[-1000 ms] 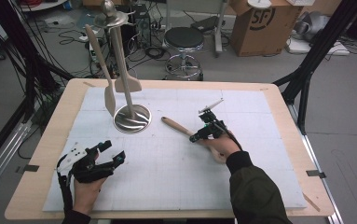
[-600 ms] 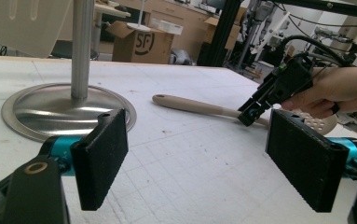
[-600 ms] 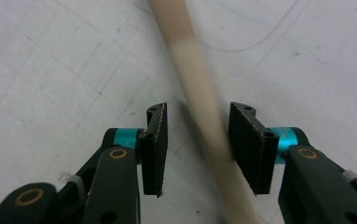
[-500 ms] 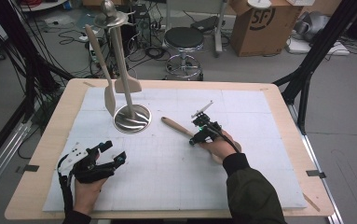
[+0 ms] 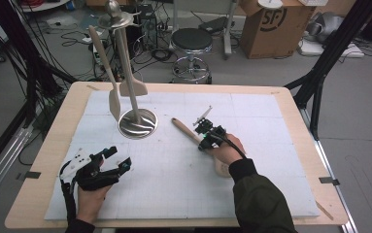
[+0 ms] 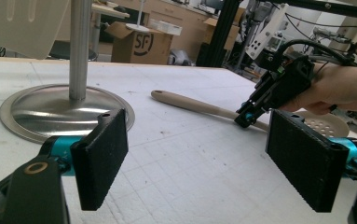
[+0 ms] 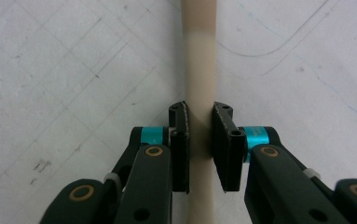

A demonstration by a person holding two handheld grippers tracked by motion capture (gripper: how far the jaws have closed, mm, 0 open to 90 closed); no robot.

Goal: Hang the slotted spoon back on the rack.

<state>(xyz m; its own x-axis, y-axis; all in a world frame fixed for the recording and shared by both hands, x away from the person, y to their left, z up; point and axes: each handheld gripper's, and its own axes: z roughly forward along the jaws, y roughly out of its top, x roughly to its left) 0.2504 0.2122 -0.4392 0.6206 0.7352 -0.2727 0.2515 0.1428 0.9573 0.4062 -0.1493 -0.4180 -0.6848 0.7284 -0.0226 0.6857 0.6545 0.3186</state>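
Note:
A beige slotted spoon lies on the white mat, its handle pointing toward the steel stand. Its holed head rests near the person's right hand. My right gripper points down at mid-handle. Its jaws have just been closing, and in the right gripper view both pads press the sides of the handle, with the right gripper shut on it. My left gripper rests at the front left of the mat. The left gripper stands wide open with nothing between its pads.
The stand's pole carries two beige spatulas that hang down to its round base. The white mat covers most of the wooden table. A stool and a cardboard box stand beyond the far edge.
My right gripper has shifted a little to the left over the spoon's handle, and its jaws have come together on it. The left hand has stayed where it was.

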